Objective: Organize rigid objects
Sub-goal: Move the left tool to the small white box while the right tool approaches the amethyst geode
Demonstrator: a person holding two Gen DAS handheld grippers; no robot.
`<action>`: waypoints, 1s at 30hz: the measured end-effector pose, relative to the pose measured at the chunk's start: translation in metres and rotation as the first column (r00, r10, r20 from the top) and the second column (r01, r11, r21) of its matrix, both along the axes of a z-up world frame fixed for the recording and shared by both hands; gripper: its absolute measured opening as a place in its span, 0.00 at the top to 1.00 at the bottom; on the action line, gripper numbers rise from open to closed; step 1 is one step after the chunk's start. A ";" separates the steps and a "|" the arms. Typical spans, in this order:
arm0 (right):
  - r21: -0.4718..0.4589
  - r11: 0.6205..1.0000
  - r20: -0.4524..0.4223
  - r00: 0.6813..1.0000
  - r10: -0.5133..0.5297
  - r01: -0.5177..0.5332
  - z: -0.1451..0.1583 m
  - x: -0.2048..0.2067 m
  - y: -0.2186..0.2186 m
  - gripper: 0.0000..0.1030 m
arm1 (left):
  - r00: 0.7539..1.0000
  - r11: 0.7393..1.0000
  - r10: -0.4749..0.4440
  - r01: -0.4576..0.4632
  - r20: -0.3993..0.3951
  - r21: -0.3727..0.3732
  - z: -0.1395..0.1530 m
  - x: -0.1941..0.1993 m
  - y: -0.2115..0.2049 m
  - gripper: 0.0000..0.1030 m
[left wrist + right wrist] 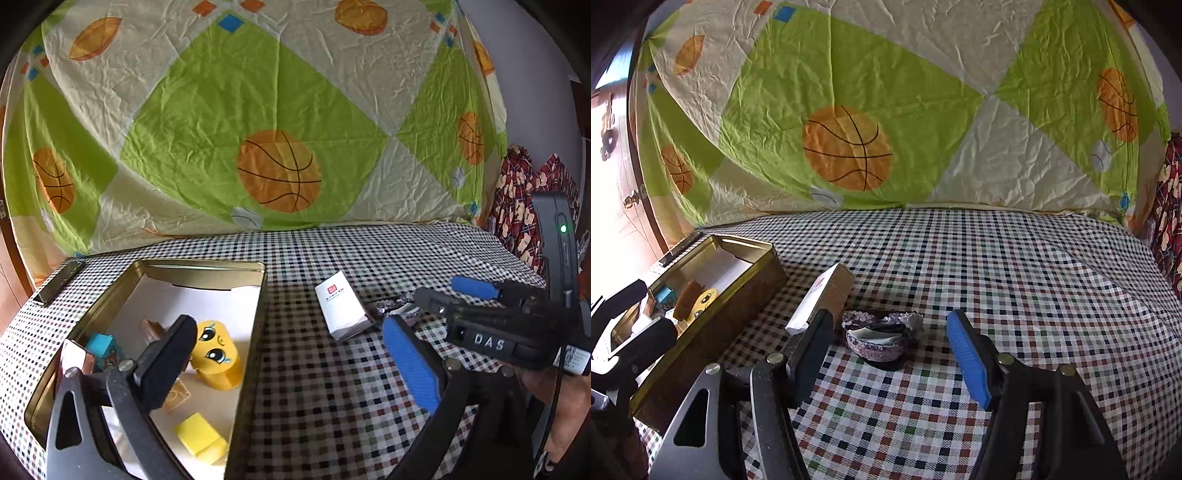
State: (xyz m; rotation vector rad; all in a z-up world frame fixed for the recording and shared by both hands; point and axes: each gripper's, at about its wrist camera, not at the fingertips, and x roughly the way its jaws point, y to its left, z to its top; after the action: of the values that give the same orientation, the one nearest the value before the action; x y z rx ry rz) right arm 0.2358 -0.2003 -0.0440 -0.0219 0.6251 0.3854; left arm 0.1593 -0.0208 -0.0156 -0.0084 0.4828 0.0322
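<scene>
Left gripper [291,354]: one finger [166,354] is covering part of the yellow toy [218,354] and the items behind it inside the tin [255,332]. White box [341,304]: print is reading too small. Sequined item [879,334]: its near side is lying in shadow; identity is staying unclear. Right gripper [890,354]: its body is running off the lower edge.

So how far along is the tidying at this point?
Partly done. The tin already holds a yellow face toy, a yellow block, a blue piece and a few more. Nothing is in hand: both the left gripper and the right gripper have open jaws. Left on the cloth: the white box and the purple sequinned item, which the right gripper faces.
</scene>
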 end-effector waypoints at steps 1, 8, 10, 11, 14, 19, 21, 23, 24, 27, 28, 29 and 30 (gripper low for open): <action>-0.006 1.000 -0.013 1.000 0.005 -0.005 -0.003 0.004 0.002 0.36 | 1.000 1.000 0.008 -0.008 -0.006 0.008 -0.001 0.006 -0.002 0.01; -0.032 0.998 -0.105 0.993 0.051 -0.055 -0.019 0.027 0.015 0.36 | 0.998 0.998 0.055 -0.054 -0.041 0.027 -0.002 0.031 -0.004 0.01; -0.050 0.997 -0.114 0.992 0.051 -0.057 -0.022 0.033 0.018 0.36 | 0.997 0.998 0.061 -0.060 -0.039 0.020 -0.001 0.032 -0.003 0.01; -0.060 0.996 -0.124 0.991 0.052 -0.060 -0.023 0.037 0.021 0.36 | 0.997 0.998 0.064 -0.063 -0.039 0.021 0.000 0.033 -0.003 0.01; -0.055 0.995 -0.175 0.982 0.073 -0.084 -0.029 0.048 0.024 0.35 | 0.997 0.998 0.062 -0.061 -0.046 0.023 0.000 0.037 -0.006 0.01; -0.026 0.995 -0.181 0.979 0.093 -0.099 -0.029 0.051 0.020 0.37 | 0.997 0.999 0.034 -0.033 -0.069 0.016 -0.002 0.046 -0.012 0.01; -0.033 0.995 -0.173 0.981 0.088 -0.095 -0.028 0.048 0.019 0.42 | 0.997 0.999 0.029 -0.028 -0.078 0.020 -0.003 0.050 -0.016 0.01; -0.025 0.998 -0.171 0.984 0.059 -0.064 -0.028 0.048 0.011 0.42 | 0.996 1.000 0.012 -0.011 -0.084 0.011 -0.004 0.052 -0.020 0.01; -0.017 0.999 -0.170 0.985 0.038 -0.041 -0.028 0.048 0.005 0.42 | 0.996 1.000 0.007 -0.006 -0.085 0.011 -0.004 0.052 -0.022 0.01; -0.016 0.999 -0.174 0.984 -0.035 0.033 -0.029 0.052 -0.015 0.42 | 0.995 0.999 -0.018 0.020 -0.094 0.027 -0.008 0.055 -0.034 0.01; -0.008 0.998 -0.173 0.983 -0.056 0.056 -0.029 0.053 -0.024 0.42 | 0.995 0.999 -0.023 0.026 -0.099 0.035 -0.010 0.057 -0.039 0.01; -0.003 0.997 -0.172 0.982 -0.077 0.077 -0.029 0.053 -0.031 0.42 | 0.994 0.999 -0.027 0.031 -0.103 0.040 -0.012 0.059 -0.043 0.01; 0.000 0.995 -0.170 0.981 -0.097 0.098 -0.029 0.053 -0.037 0.42 | 0.993 0.998 -0.031 0.037 -0.110 0.047 -0.014 0.060 -0.047 0.01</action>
State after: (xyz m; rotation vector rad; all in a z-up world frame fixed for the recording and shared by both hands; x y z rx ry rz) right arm 0.2889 -0.2373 -0.0725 0.0498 0.7904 0.2967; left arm 0.2197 -0.0678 -0.0293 0.0502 0.5909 0.0113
